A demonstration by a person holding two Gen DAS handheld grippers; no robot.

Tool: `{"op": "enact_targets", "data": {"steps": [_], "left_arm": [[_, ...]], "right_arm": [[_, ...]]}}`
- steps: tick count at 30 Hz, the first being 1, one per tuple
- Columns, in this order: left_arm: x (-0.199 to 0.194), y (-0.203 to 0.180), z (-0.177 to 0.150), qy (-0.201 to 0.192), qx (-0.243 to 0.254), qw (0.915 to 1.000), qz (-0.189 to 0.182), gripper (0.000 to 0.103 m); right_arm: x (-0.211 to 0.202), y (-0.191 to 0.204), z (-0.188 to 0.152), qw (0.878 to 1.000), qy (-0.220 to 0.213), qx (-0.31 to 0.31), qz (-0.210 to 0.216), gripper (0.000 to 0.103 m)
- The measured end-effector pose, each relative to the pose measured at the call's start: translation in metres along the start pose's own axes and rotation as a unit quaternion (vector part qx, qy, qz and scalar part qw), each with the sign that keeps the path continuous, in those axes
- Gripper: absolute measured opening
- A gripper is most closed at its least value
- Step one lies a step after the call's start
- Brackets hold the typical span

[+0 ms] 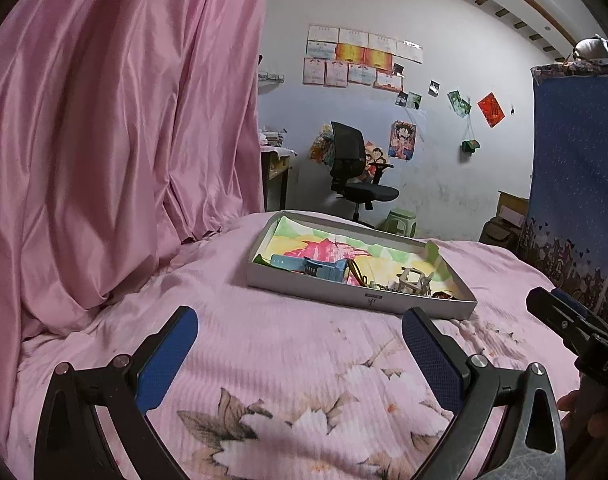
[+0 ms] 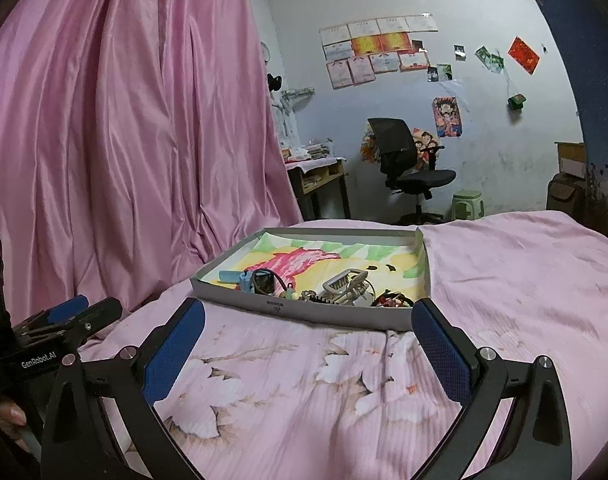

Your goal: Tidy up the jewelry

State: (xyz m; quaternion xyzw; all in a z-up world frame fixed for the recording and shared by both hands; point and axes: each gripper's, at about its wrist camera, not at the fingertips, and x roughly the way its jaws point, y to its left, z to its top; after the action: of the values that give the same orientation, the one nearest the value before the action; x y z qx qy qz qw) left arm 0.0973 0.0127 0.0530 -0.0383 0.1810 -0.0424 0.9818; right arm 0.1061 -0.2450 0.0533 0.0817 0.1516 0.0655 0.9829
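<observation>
Pink floral bedsheet (image 2: 304,380) lies bare ahead of both wide-open, empty tools, left gripper (image 1: 300,336) and right gripper (image 2: 308,328), short of the cardboard tray's (image 2: 304,310) near wall.

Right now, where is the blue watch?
The blue watch lies inside the shallow box on the pink bedspread, at the box's left end in both wrist views, left of the hair clip and tangled jewelry.

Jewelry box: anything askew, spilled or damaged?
The shallow box sits flat on the pink bedspread, nothing spilled outside it. Its far right corner flap is splayed open, and the contents huddle in one heap along the near wall: blue watch, white hair claw, tangled small pieces.
</observation>
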Motion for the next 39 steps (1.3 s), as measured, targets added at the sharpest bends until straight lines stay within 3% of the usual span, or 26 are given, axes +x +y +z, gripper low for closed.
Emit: {"op": "enact_targets", "data": {"steps": [21, 39], "left_arm": [[-0.027, 0.006, -0.027, -0.013, 0.011, 0.9999, 0.005, 0.103], [-0.03, 0.005, -0.044, -0.011, 0.028, 0.9994, 0.016, 0.103]], "right_arm": [[-0.037, 0.014, -0.028, 0.999, -0.009, -0.003, -0.034, 0.102], [-0.039, 0.017, -0.049, 0.998, -0.003, -0.006, -0.06, 0.102]]}}
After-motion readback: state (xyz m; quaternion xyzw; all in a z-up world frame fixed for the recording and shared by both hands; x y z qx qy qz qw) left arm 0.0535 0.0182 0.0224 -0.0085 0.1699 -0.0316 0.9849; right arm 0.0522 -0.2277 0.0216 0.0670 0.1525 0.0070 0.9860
